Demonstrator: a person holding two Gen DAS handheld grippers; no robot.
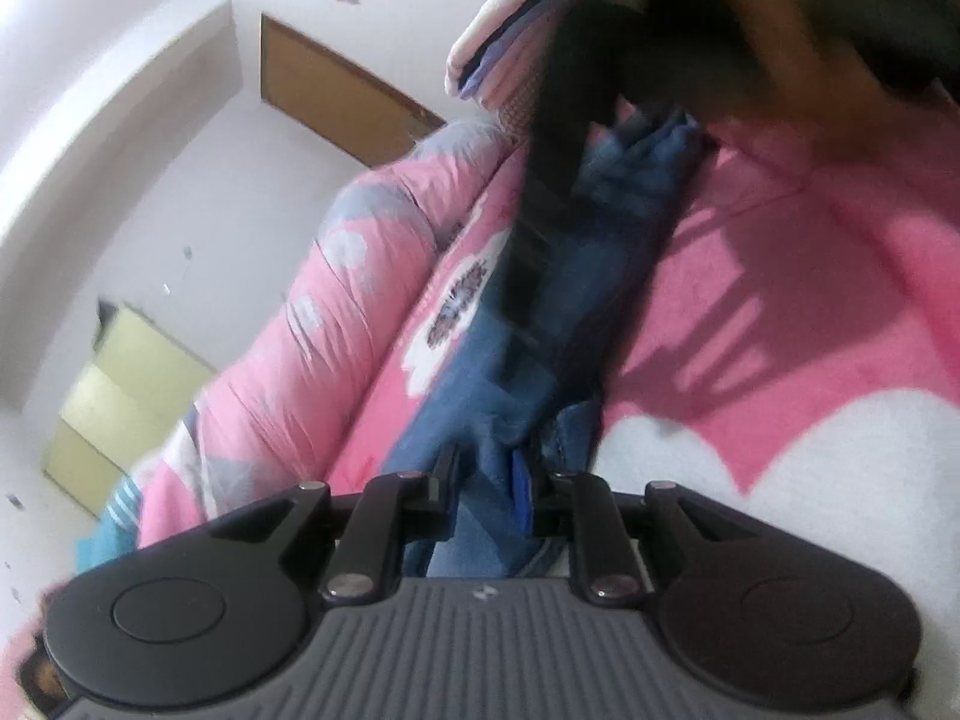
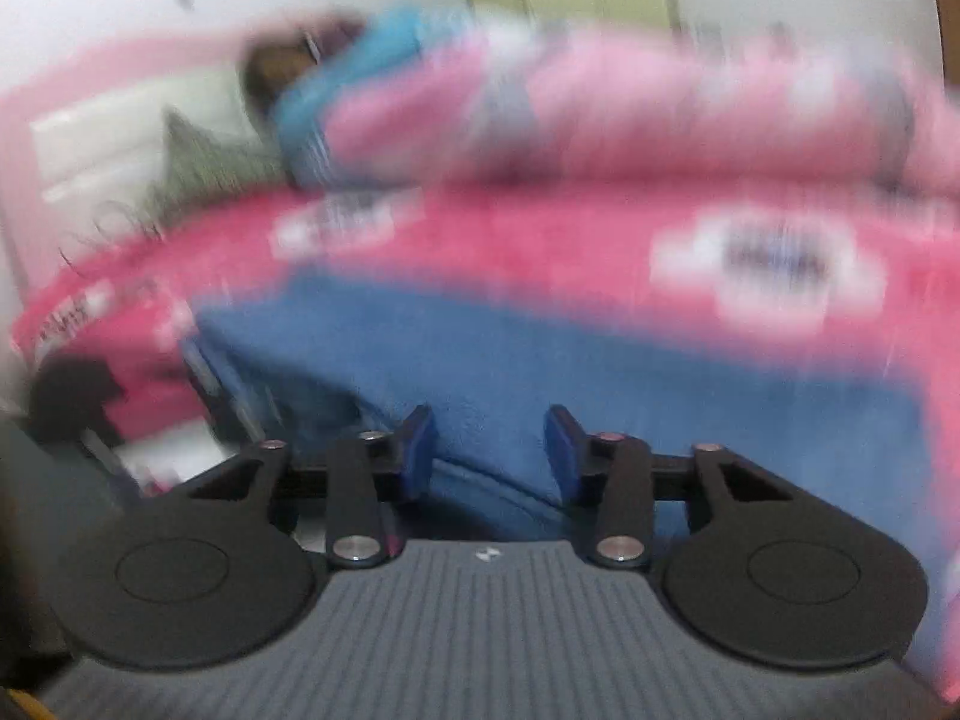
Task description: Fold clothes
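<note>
A pair of blue jeans (image 1: pixel 576 252) stretches away from my left gripper (image 1: pixel 486 483) over a pink flowered blanket (image 1: pixel 810 300). The left jaws are shut on a bunched edge of the denim, which rises between the fingertips. In the right wrist view, heavily blurred, the jeans (image 2: pixel 540 360) lie spread on the blanket (image 2: pixel 510 234). My right gripper (image 2: pixel 489 450) hovers just above the cloth with its blue pads (image 2: pixel 420 450) apart and nothing pinched. A dark blurred shape (image 1: pixel 558 120) hangs over the jeans' far end in the left view.
A rolled pink quilt (image 1: pixel 336 312) lies along the bed's far side against a white wall. Folded pink and blue cloth (image 1: pixel 504 42) sits behind it. A yellow-green cabinet (image 1: pixel 114 396) and a brown door (image 1: pixel 336 96) stand beyond. A light blue cloth (image 2: pixel 354 90) rests near the quilt.
</note>
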